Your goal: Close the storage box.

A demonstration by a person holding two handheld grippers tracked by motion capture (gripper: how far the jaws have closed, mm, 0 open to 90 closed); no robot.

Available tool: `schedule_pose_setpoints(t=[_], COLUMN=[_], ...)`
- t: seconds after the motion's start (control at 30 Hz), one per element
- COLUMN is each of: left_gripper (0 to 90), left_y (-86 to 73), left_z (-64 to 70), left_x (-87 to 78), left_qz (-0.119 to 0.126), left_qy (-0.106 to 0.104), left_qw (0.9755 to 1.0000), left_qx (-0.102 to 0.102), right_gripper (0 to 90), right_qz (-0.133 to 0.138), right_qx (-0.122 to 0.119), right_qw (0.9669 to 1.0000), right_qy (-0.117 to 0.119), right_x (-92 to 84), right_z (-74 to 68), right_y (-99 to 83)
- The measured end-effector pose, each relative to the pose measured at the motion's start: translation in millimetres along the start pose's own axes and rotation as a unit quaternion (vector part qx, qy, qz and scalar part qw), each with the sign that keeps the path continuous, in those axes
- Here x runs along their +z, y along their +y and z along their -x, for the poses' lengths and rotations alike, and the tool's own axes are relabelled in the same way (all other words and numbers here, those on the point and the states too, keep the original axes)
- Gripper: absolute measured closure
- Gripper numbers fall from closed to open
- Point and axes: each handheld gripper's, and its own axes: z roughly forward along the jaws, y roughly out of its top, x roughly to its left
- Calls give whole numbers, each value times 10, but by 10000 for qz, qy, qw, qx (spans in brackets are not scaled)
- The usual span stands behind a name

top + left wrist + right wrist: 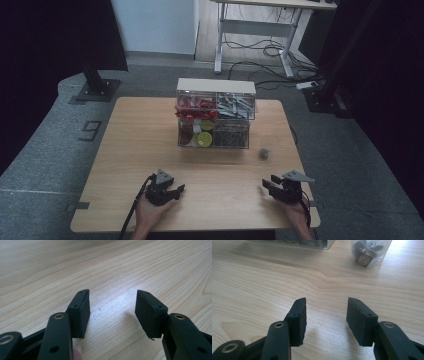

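Resting above the table point(130, 150), both grippers' fingers point(81, 312) gape wide, empty.

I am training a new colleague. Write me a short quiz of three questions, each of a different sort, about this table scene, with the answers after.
1. True or false: the left tongs are shut on an object.
2. Multiple choice: where does the small clear bag lie compared with the clear drawer organizer?
A. On top of it
B. Inside a drawer
C. On the wooden table, apart from it, on the right tongs' side
3. Short answer: in the right gripper view, what lies ahead of the open tongs, towards the upper right?

Key
1. False: they are open, with only bare table between them.
2. C
3. The small clear bag with dark pieces inside.
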Motion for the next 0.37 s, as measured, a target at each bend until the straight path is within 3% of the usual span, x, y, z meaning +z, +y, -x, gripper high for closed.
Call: schedule_pose_setpoints(t=[0.37], left_gripper=[438], left_y=[8], left_z=[-1], left_x=[9], left_qz=[-2], left_qy=[11], left_qw=[10000], left_qx=[-24], right_gripper=[436], right_qz=[-90], right_qx=[22], right_qw=[10000], right_qy=[-7], right_x=[24], right_z=[6], right_y=[11])
